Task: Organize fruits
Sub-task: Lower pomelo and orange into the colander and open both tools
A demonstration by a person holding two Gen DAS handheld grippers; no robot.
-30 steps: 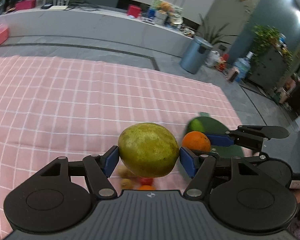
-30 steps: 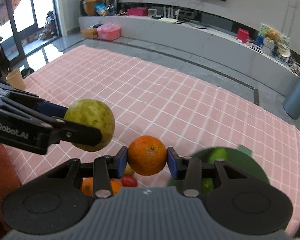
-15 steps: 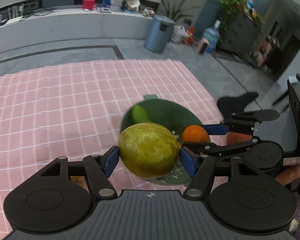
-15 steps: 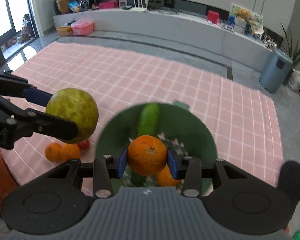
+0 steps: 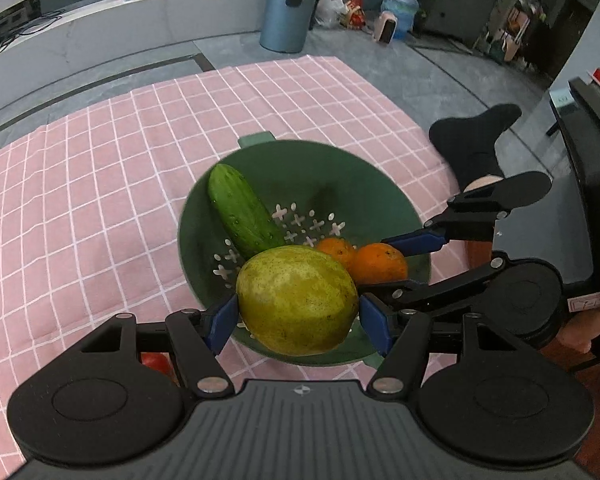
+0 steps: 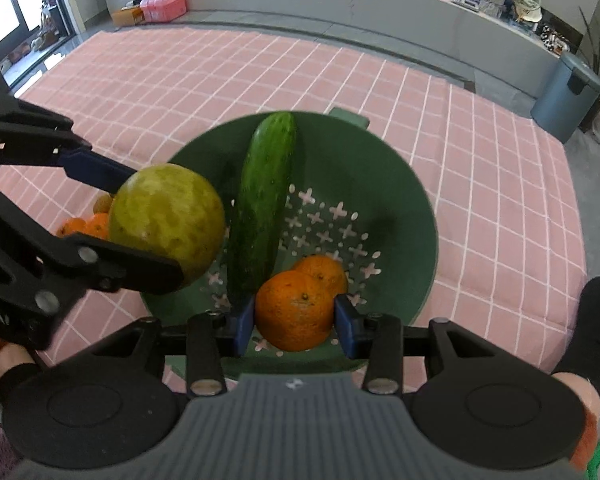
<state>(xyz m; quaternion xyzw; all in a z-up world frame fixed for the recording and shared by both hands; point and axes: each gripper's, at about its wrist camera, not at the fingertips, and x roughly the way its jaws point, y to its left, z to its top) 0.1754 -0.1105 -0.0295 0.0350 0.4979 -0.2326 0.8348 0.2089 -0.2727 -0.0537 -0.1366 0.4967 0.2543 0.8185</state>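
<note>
My left gripper is shut on a yellow-green pear and holds it over the near rim of a green colander. The pear also shows in the right wrist view. My right gripper is shut on an orange just above the colander floor. In the left wrist view that orange sits between the right gripper's blue pads. A cucumber and a second orange lie in the colander.
The colander stands on a pink checked cloth. Loose oranges lie on the cloth left of the colander, and a red fruit shows under my left gripper. A grey bin stands on the floor beyond.
Both grippers have moved with their fruit from over the cloth to over the colander and come down closer to it. The orange is now low inside the bowl.
</note>
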